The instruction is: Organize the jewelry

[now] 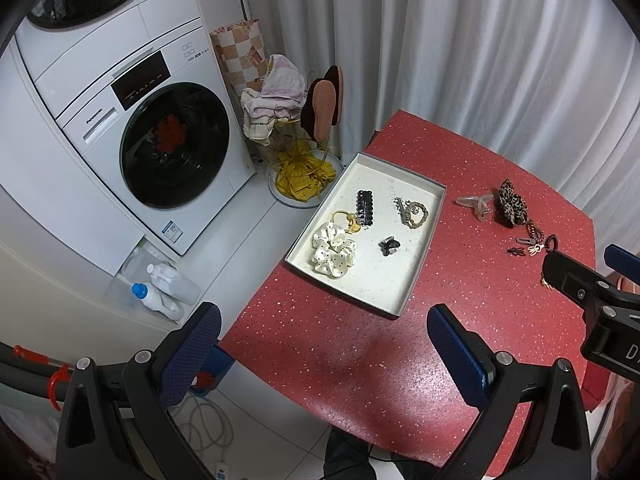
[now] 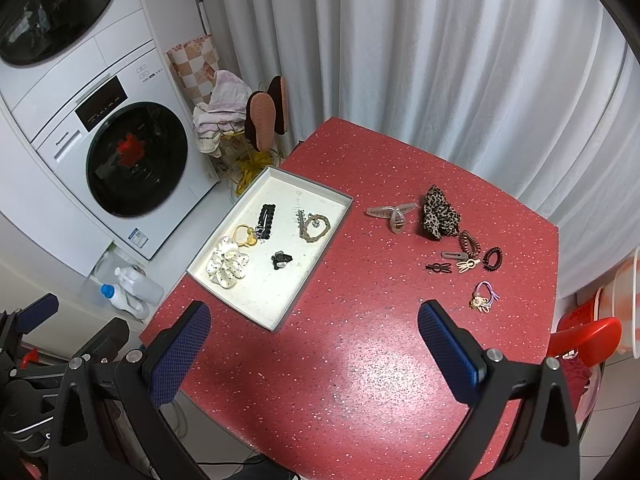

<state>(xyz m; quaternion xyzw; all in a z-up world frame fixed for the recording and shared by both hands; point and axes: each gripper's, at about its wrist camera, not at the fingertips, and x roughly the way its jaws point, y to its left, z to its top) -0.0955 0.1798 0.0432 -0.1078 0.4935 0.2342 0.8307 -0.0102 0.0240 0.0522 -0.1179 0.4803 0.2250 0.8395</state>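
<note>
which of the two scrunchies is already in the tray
The white polka-dot scrunchie, at the tray's near-left corner. The leopard-print scrunchie lies on the red table.

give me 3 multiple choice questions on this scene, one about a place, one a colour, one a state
1. Where is the white dotted scrunchie?
A. in the tray
B. on the bare table
C. on the floor

2. What colour is the table?
A. blue
B. red
C. white

3. How is the right gripper?
A. shut on a clip
B. shut on nothing
C. open

Answers:
1 A, it lies inside the tray, near the corner closest to the camera.
2 B, the top is red with light speckles.
3 C, its fingers stand wide apart above the table with nothing between them.
</note>
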